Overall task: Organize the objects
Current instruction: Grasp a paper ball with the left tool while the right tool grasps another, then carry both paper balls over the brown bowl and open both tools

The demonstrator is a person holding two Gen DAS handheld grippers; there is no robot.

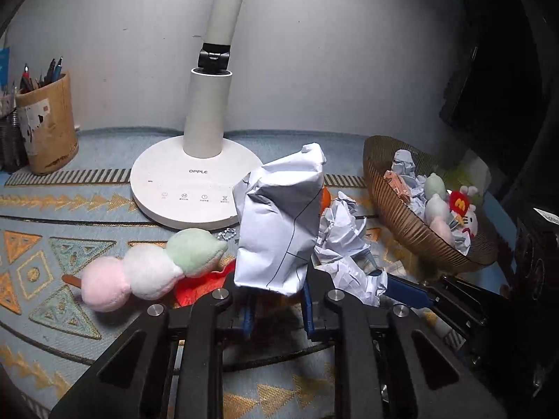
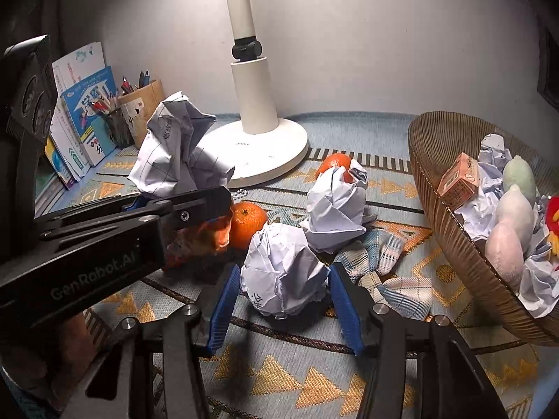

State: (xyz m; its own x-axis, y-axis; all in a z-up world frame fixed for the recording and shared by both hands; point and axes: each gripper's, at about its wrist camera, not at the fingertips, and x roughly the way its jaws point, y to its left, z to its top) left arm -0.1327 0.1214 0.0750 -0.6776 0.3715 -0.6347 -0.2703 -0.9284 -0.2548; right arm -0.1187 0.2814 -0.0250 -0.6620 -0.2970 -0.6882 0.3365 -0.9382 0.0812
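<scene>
While the left gripper (image 1: 276, 300) pinches a crumpled paper sheet (image 1: 279, 223) above the desk (image 1: 52, 244), the right gripper's (image 2: 283, 300) fingers (image 2: 223, 310) bracket a light, crushable paper ball (image 2: 283, 276) there, seemingly just touching; best squeezed across its middle.

A plain pale wall (image 1: 314, 52) rises behind the worktop (image 2: 314, 384), which is covered by a blue-grey cloth with gold triangle patterns. A white desk lamp (image 1: 195, 181) stands by the wall, lighting the middle; the far right lies in darkness.
</scene>
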